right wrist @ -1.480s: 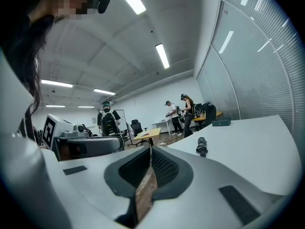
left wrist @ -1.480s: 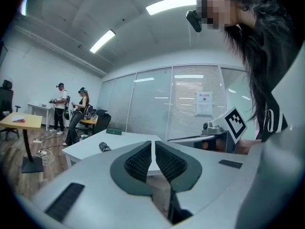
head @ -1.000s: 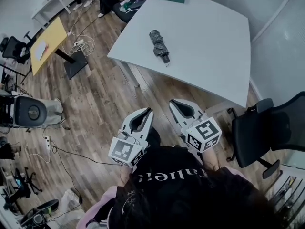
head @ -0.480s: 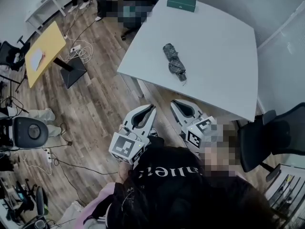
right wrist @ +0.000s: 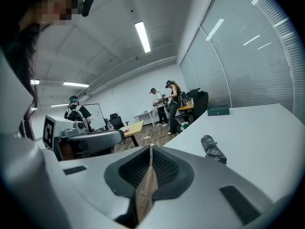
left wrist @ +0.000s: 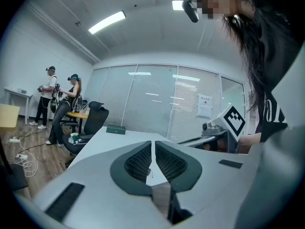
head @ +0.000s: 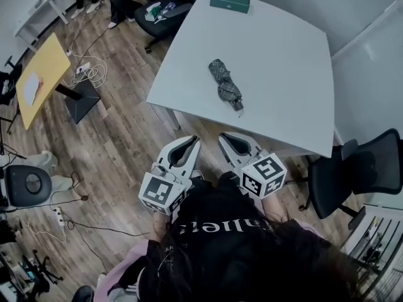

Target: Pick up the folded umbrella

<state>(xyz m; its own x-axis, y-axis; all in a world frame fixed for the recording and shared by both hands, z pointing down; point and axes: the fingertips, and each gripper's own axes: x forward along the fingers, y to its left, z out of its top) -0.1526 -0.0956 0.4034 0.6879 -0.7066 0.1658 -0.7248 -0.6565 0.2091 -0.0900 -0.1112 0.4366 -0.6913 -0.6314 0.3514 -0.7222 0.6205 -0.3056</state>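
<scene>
The folded umbrella (head: pixel 225 84), dark grey with a checked pattern, lies on the white table (head: pixel 283 55) with its handle end toward the near edge. In the right gripper view the umbrella (right wrist: pixel 213 149) sits ahead and to the right of the jaws. Both grippers hang side by side short of the table's near edge, over the wooden floor. My left gripper (head: pixel 192 139) (left wrist: pixel 152 143) is shut with nothing between its pads. My right gripper (head: pixel 221 136) (right wrist: pixel 150 147) is shut and empty too. Neither touches the umbrella.
A green box (head: pixel 229 0) lies at the table's far edge. A black office chair (head: pixel 356 175) stands to the right of the table and another chair (head: pixel 165 14) at its far left. A yellow table (head: pixel 39 79), floor cables and people are at the far left.
Both grippers have come forward toward the table's near edge, so the umbrella lies nearer to them. Both stayed shut and the umbrella has not moved on the table.
</scene>
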